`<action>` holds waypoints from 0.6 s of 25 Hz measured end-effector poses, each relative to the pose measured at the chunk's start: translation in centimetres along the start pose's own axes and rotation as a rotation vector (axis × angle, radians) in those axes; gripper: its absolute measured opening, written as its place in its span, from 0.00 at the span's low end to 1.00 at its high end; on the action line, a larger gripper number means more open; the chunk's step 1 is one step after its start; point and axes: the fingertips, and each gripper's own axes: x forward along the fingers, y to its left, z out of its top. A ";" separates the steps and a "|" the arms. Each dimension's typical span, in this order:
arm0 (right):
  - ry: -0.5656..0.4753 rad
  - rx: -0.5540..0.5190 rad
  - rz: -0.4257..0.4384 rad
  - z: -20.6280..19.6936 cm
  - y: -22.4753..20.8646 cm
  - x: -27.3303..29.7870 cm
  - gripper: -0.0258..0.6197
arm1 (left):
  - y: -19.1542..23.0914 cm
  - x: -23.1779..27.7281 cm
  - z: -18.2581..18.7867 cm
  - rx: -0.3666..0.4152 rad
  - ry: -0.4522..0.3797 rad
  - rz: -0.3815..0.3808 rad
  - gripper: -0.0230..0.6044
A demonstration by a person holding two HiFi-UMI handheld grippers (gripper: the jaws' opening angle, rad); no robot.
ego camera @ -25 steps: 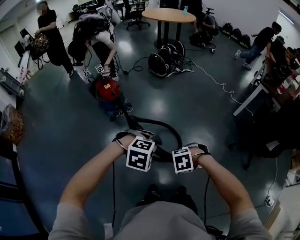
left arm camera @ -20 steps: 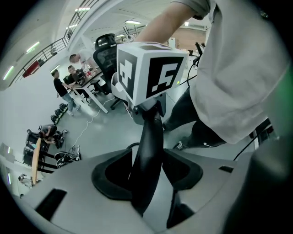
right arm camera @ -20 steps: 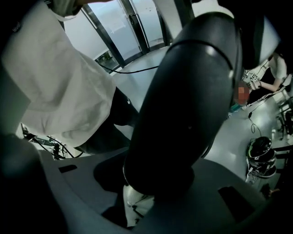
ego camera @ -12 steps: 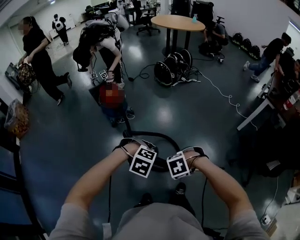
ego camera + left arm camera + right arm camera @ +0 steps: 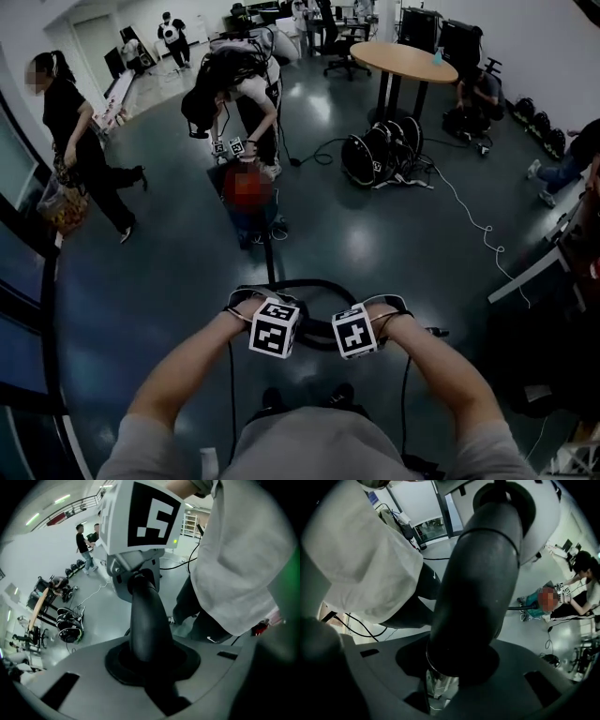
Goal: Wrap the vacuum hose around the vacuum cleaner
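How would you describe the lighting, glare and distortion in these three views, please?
Head view: dim, fisheye-bent, lamp glare on the glossy floor. Left gripper view: dark corners, the close hose soft. Right gripper view: the hose fills the frame, dark and blurred.

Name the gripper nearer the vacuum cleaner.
Left. The left gripper, jaws just closing on the hose, is nearly below the vacuum cleaner in head view; the right gripper is farther right.
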 end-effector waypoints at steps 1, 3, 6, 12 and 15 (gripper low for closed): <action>0.000 -0.017 -0.033 -0.5 -0.6 -0.2 0.23 | 0.3 0.0 0.3 -0.041 -0.005 0.010 0.16; 0.000 -0.047 -0.107 -1.3 -1.7 -0.4 0.23 | 0.7 0.3 0.5 -0.122 -0.017 0.031 0.16; -0.016 -0.084 -0.205 -2.3 -3.1 -0.8 0.24 | 1.2 1.1 0.9 -0.231 -0.033 0.065 0.16; -0.125 0.029 -0.334 -5.4 -6.1 -4.9 0.37 | 1.6 3.4 -0.2 -0.434 -0.051 0.082 0.16; -0.232 0.182 -0.374 -7.1 -8.0 -7.1 0.37 | 2.4 4.4 -1.9 -0.495 -0.051 0.088 0.16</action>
